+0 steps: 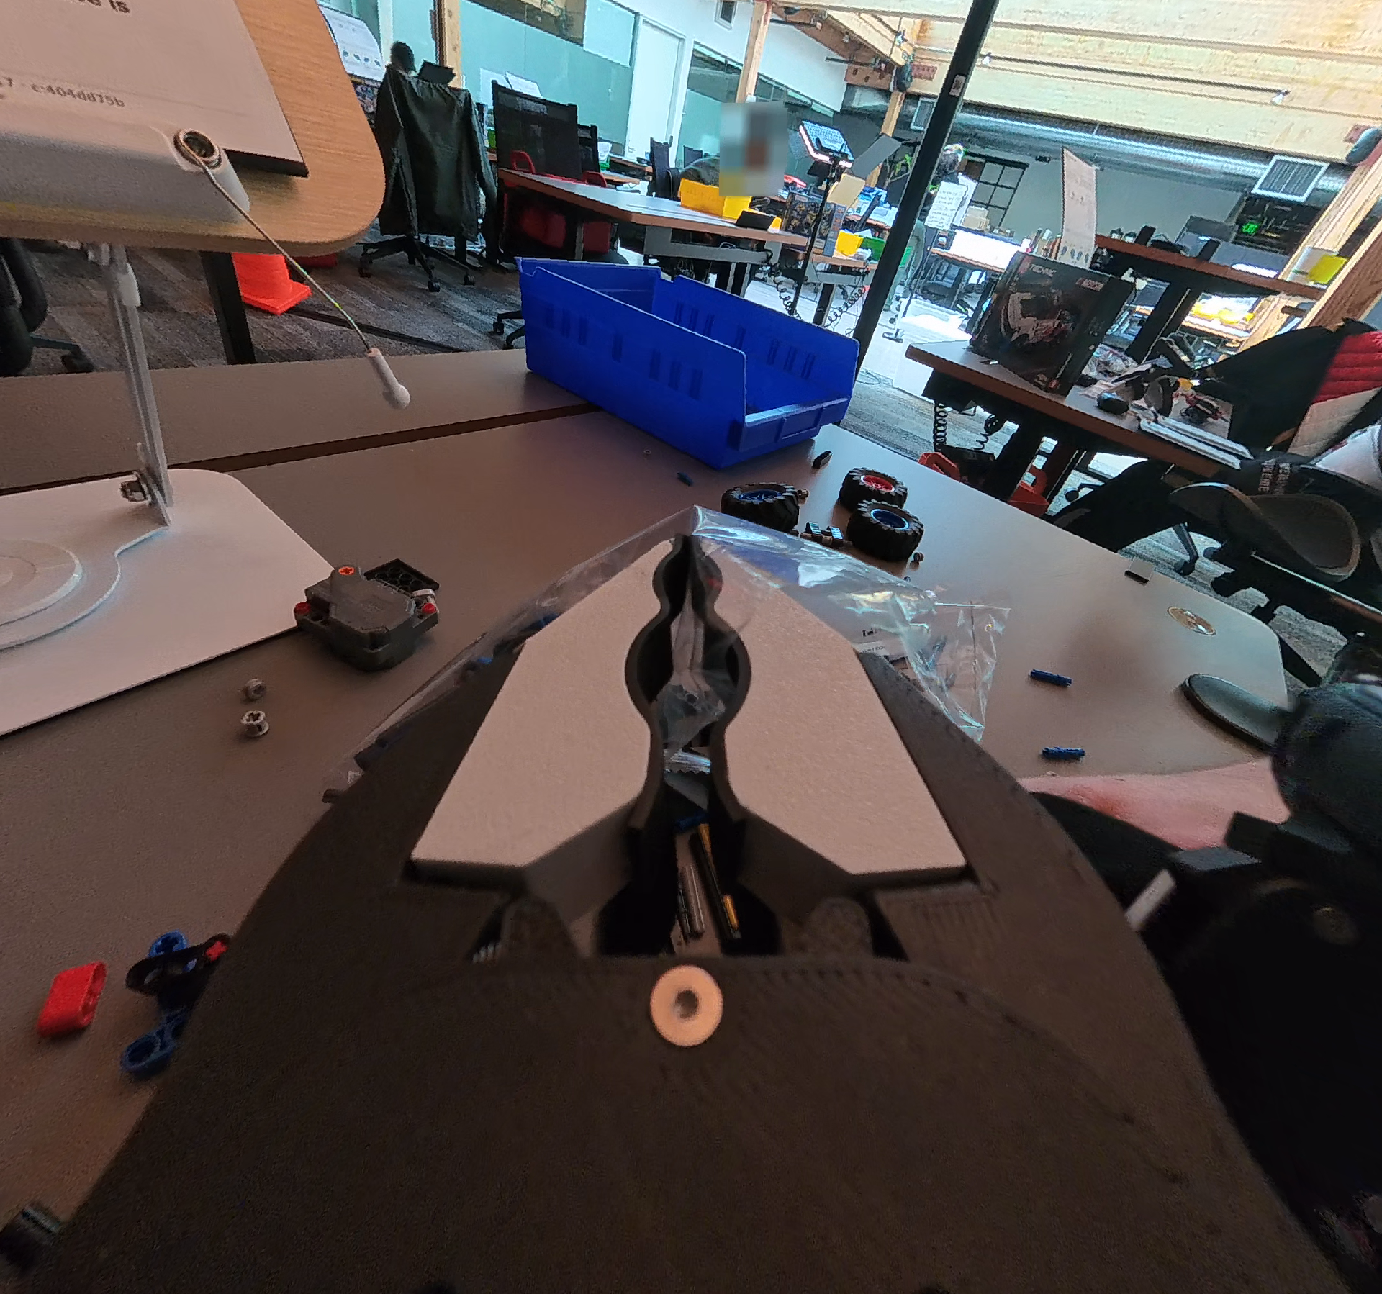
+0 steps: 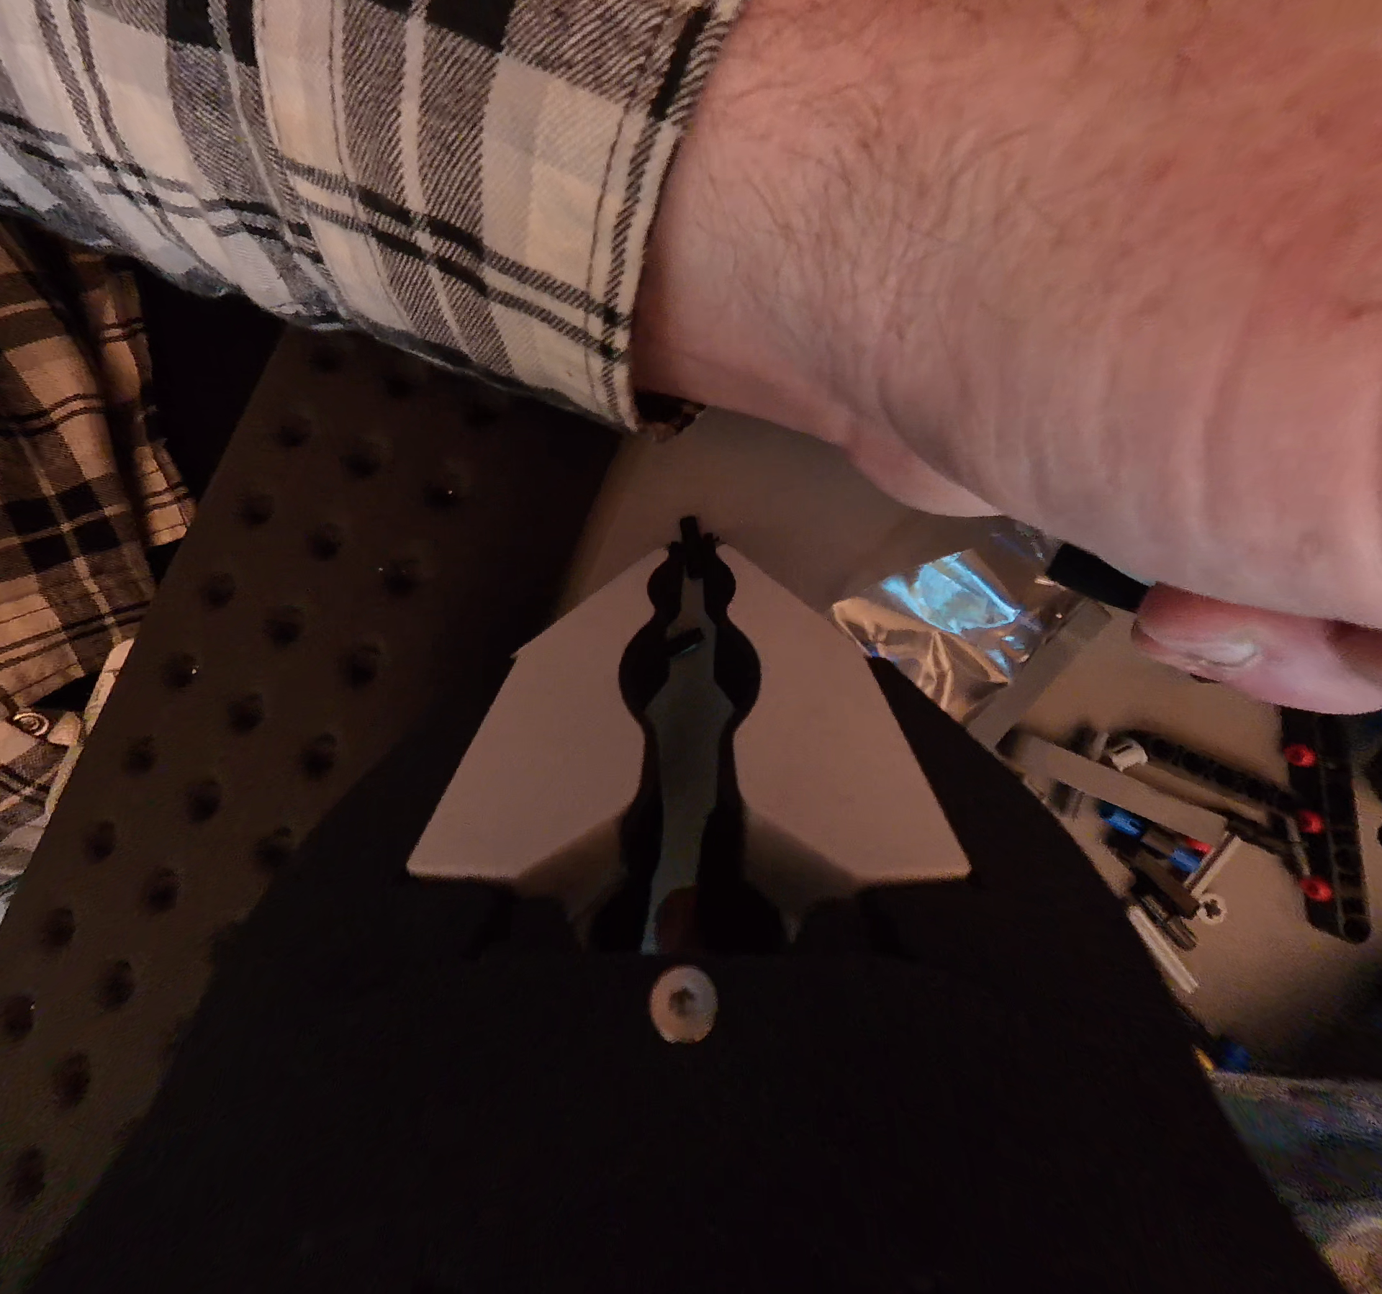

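We cannot make out the small parts inside the crumpled clear plastic bag (image 1: 882,615), half hidden behind the left black two-finger gripper (image 1: 689,548). The white-paged tilted wooden board (image 1: 299,106) is cut off by the picture's top and left edges. A mosaic patch blurs part of the far desks. In the right wrist view, the bare hand (image 2: 1047,271) and its black-and-white plaid sleeve (image 2: 336,136) run past the frame and hide most of the scene; the tiny dark piece (image 2: 692,536) at the right black gripper (image 2: 694,548) tips is too small to identify.
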{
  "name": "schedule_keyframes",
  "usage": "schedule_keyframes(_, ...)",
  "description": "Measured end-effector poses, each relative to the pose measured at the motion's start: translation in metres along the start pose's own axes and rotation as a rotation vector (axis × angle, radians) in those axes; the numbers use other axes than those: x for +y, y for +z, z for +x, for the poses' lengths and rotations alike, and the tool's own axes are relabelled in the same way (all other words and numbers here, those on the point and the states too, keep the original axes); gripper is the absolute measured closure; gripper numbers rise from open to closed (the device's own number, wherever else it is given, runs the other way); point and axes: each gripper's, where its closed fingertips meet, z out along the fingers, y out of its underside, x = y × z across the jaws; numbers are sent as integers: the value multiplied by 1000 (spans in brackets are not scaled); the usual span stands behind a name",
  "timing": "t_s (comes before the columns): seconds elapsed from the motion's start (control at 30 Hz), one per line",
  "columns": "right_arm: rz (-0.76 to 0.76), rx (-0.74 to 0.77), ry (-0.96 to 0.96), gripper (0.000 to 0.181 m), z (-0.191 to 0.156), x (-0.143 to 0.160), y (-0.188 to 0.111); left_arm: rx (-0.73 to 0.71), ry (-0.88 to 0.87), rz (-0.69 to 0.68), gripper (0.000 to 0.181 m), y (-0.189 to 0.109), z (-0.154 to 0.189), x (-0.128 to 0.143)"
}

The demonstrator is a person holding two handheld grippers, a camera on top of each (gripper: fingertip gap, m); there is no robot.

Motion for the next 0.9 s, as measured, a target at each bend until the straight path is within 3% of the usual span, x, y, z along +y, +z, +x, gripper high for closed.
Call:
schedule_keyframes(0.1, 0, 37, -28, 178, -3, -2, -13, 1, 1, 2, 181, 0, 0, -1)
schedule_keyframes(0.2, 62, 105, -21, 178, 1, -10, -53, 2, -2, 5, 181, -1, 0, -1)
schedule_keyframes(0.33, 156, 315, 63, 179, 39, -4, -123, 4, -1, 5, 181, 0, 1, -1)
schedule_keyframes(0.4, 157, 398, 125, 179, 61, 10, -141, 1, -2, 5, 181, 0, 0, -1)
schedule_keyframes(0.5, 7, 554, 155, 172, 89, 42, -144, -2, -4, 6, 181, 0, -1, -1)
schedule_keyframes(0.63, 46, 575, 105, 165, 77, 26, -151, -4, -4, 5, 181, 0, -1, 0)
schedule_keyframes(0.73, 78, 445, 50, 171, 42, 8, -142, -2, -2, 1, 181, 1, -1, 0)
schedule_keyframes(0.8, 85, 279, 96, 167, 15, 1, -120, -1, -1, 0, 181, 1, -1, 0)
schedule_keyframes(0.9, 34, 204, 145, 166, 1, 6, -74, -3, -2, 2, 181, 1, -1, 0)
